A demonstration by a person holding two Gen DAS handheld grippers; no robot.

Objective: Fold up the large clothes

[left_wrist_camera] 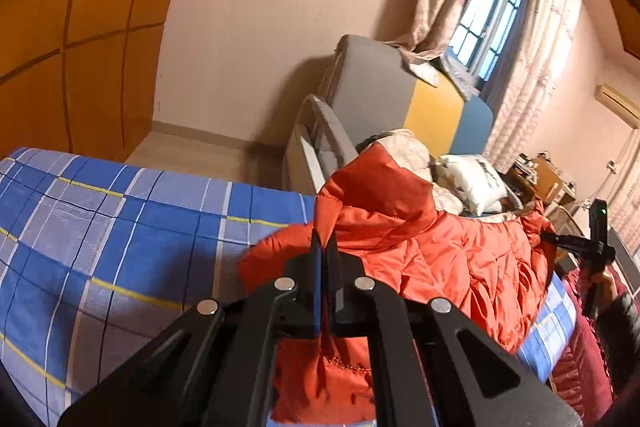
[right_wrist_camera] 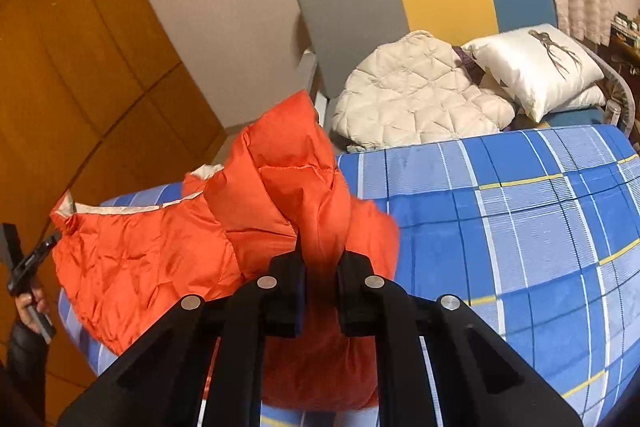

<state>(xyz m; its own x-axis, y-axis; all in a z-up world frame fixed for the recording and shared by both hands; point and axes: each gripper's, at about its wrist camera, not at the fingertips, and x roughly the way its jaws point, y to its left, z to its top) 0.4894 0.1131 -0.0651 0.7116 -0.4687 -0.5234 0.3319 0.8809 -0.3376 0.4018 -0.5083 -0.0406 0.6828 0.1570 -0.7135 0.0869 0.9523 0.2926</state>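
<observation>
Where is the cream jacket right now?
In the right wrist view the cream jacket lies upper centre on the chair seat, left of the white pillow, just beyond the blue checked sheet.

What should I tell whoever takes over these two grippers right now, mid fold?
Left gripper: shut on the orange quilted puffer jacket.
Right gripper: shut on a bunch of the same jacket's fabric.
Jacket: partly raised, crumpled, over the blue plaid bedsheet.
Cream quilted jacket: lies by the white pillow, untouched.
Done: both grips taken.
Left: likely spread the jacket flat, then fold.
</observation>
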